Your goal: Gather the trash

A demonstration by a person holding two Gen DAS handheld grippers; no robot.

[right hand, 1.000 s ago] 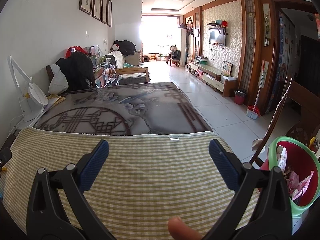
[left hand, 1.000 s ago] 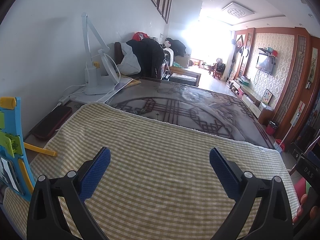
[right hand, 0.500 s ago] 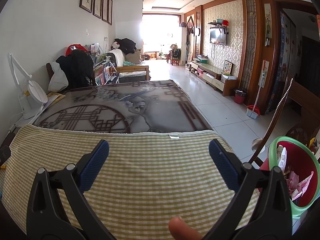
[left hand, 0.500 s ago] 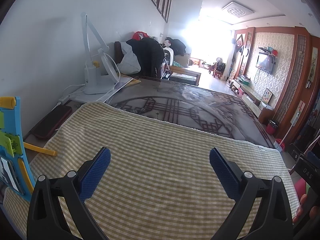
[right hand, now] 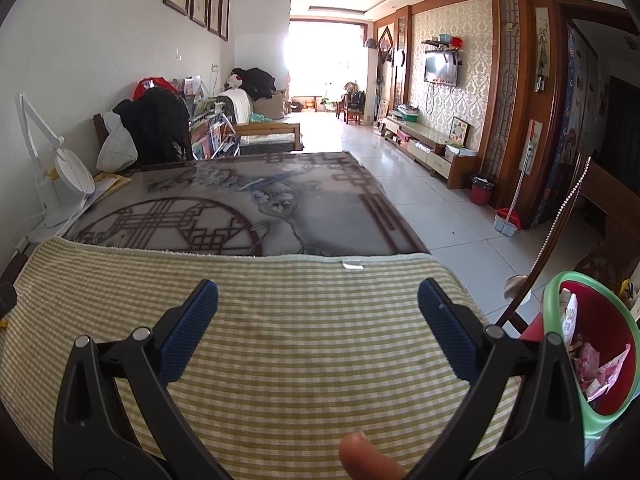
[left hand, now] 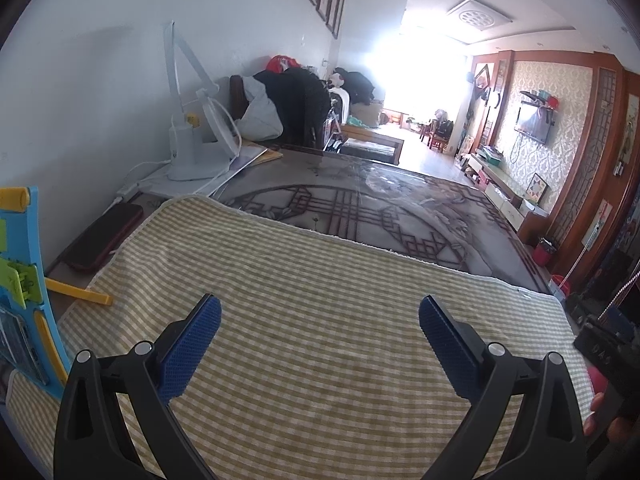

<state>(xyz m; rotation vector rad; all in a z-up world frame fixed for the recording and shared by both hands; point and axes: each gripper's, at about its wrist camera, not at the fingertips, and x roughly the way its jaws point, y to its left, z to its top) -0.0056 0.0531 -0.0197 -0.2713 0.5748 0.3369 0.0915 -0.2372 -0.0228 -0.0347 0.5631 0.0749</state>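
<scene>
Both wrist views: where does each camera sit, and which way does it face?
Left wrist: on the left gripper, jaws open, facing across the checked cloth toward the desk lamp; a fingertip shows at right.
Right wrist: on the right gripper, jaws open, facing down the room; bin at right, a fingertip below.
Shared: cloth, patterned tabletop, lamp.

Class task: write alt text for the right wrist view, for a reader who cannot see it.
An open right gripper with blue pads hovers empty over a green-checked cloth on a patterned table. At the right edge stands a green-rimmed red trash bin holding crumpled pink wrappers. A long tiled living room stretches behind.
</scene>
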